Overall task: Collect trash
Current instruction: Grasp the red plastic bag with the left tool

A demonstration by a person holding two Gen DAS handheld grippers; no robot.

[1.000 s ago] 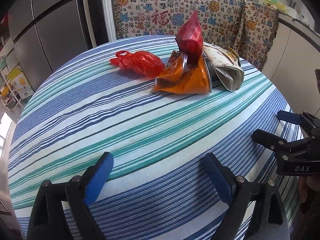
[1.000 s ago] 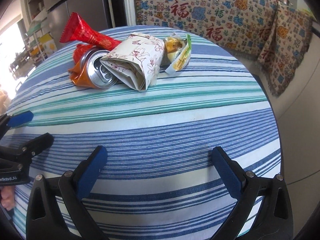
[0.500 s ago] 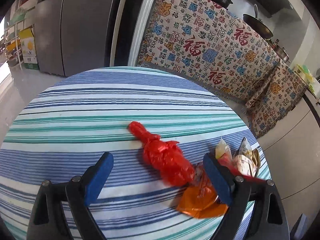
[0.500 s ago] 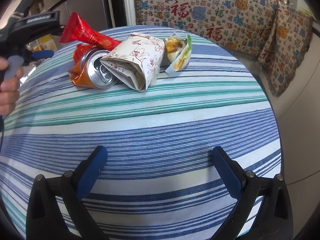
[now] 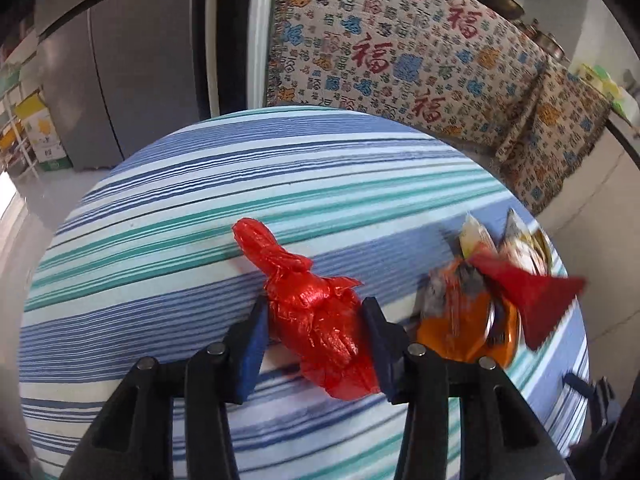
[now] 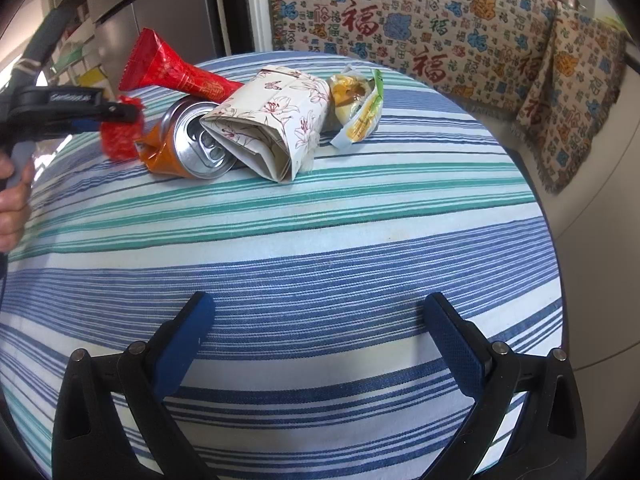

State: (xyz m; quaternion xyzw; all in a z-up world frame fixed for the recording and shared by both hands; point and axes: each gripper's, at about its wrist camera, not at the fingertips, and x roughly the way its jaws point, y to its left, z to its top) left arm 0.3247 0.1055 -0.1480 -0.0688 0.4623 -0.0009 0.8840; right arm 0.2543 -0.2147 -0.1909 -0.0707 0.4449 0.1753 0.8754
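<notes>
While the striped tabletop [image 6: 320,208] fills both views, my right tool [image 6: 320,344] hovers over bare cloth, fingers spread wide and gripping nothing. Across it lie a folded floral paper packet [image 6: 272,132], a crushed orange can [image 6: 188,148], a red cone wrapper [image 6: 168,68] and a yellow-green wrapper [image 6: 360,108] (all bunched together). My left tool [image 5: 316,328] is clenched on the red plastic bag [image 5: 316,320], beside the can.

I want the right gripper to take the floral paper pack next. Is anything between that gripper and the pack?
Nothing visible is. The right gripper hangs open over bare striped tablecloth, and the floral paper pack lies straight ahead. The crushed can touches its left side.
</notes>
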